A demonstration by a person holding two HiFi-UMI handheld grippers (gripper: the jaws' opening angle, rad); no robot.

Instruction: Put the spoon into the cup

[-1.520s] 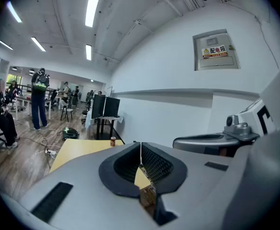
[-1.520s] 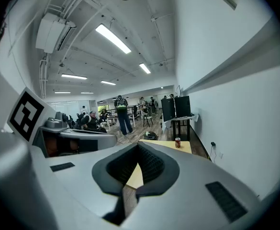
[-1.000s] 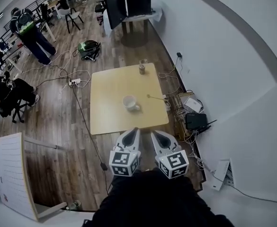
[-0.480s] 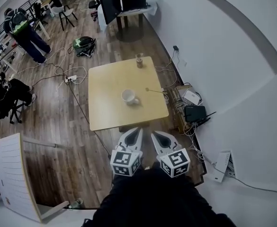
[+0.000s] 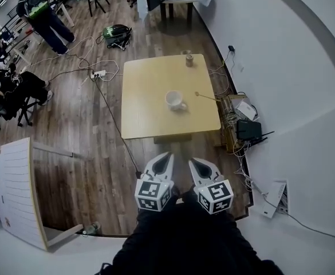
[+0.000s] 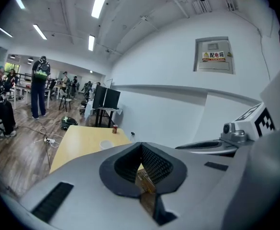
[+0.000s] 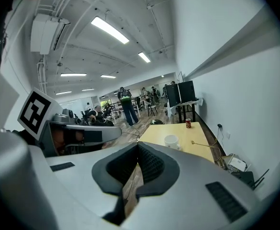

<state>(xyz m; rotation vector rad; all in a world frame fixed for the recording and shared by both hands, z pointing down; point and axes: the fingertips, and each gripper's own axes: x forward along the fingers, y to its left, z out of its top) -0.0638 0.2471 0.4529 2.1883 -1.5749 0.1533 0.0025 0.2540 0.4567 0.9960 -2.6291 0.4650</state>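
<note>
**Both grippers shut and empty, short of the table**

In the head view, a white board (image 5: pixel 15 193) is leaning at the lower left. People are sitting and standing at the upper left, on the wooden floor. A black bag (image 5: pixel 117 35) is lying further right, near the top.

The table (image 5: pixel 144 110) is standing in the upper middle of the frame. The cup (image 5: pixel 174 100) is sitting near its centre, upright, with its handle turned to the lower right. The spoon (image 5: pixel 205 97) is lying on the tabletop to the right of the cup, apart from it and close to the right edge, its bowl end nearest the cup. A can (image 5: pixel 189 60) is standing alone at the far edge, well apart from both.

Below the table, in the lower middle, the left gripper (image 5: pixel 164 158) is hanging over the floor and pointing at the near edge. Its own view shows its jaws pressed together with nothing between them. The right gripper (image 5: pixel 196 164) is hanging just beside it, to the right, also with its jaws closed on nothing. Both are well apart from the cup and spoon.

At the right, a black box (image 5: pixel 248 129) and loose cables are lying along the white wall.
</note>
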